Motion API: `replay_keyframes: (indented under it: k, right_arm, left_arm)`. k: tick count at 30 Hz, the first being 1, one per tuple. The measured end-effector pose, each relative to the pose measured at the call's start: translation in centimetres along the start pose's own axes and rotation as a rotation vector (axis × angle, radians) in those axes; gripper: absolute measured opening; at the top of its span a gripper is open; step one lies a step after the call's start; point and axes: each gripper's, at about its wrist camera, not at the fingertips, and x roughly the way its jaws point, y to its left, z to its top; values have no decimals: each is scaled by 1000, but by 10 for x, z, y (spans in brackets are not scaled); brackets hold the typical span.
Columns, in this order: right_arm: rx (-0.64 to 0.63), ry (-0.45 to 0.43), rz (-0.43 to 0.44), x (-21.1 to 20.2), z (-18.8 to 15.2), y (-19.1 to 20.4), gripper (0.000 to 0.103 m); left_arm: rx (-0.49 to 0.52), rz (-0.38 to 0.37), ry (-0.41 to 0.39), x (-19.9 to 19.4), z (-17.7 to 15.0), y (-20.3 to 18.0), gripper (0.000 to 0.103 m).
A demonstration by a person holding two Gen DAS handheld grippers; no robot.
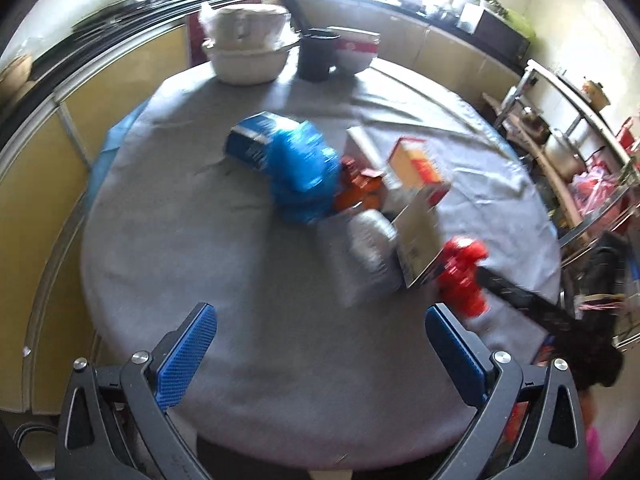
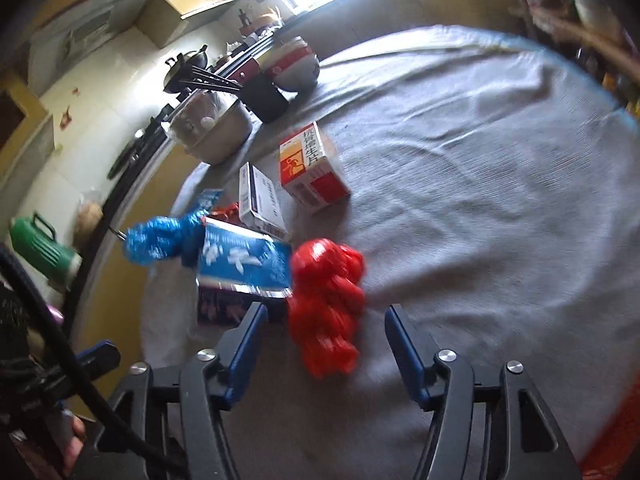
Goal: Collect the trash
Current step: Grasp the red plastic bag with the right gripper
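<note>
Several trash items lie in a loose pile near the middle of a round table (image 2: 480, 168) covered with a grey cloth.

Trash, from the right wrist view:
- Red bag (image 2: 326, 308): crumpled plastic, lying on the cloth at the near edge of the pile. It sits between the fingers of the right gripper (image 2: 322, 334), closer to the left finger. The jaws stand partly apart and the pads do not touch the bag.
- Blue packet (image 2: 244, 262): flat, printed with white shapes, touching the red bag on its left side. It rests on top of a dark box (image 2: 222, 310).
- Blue bag (image 2: 160, 238): crumpled, just beside the packet, toward the table edge.
- White box (image 2: 260, 200): lying behind the packet.
- Orange-and-white box (image 2: 312, 168): tilted, just beyond the white box.

Left wrist view: the same pile appears blurred, with the red bag (image 1: 462, 276) at the right end and the blue bag (image 1: 302, 176) at the left end. The left gripper (image 1: 320, 322) hangs above bare cloth, well apart from the pile. Its jaws are spread wide with nothing between them.

Far edge of the table: a covered basin (image 1: 248, 60), a black cup (image 1: 318, 54) holding chopsticks, and a red-and-white bowl (image 1: 356, 50) stand close together.

Surroundings: yellow cabinets (image 1: 36, 184) run along the wall. A green jug (image 2: 40, 246) stands below the table at the left of the right wrist view.
</note>
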Motion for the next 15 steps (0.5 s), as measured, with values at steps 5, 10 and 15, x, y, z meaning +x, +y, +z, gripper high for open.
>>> replay_keyframes:
  k: [5,10,15]
  right_arm:
    - [39,64,3,27,4,-3,47]
    - [43,54,13,21,0,-12,46]
    - [96,46,23,8,-5,-31,46]
  left_arm:
    - [30,-41,29,19,22,-13,103]
    - [89,-91,15,34,44,-30,103]
    - [233,-109,-26,45,64,-52,103]
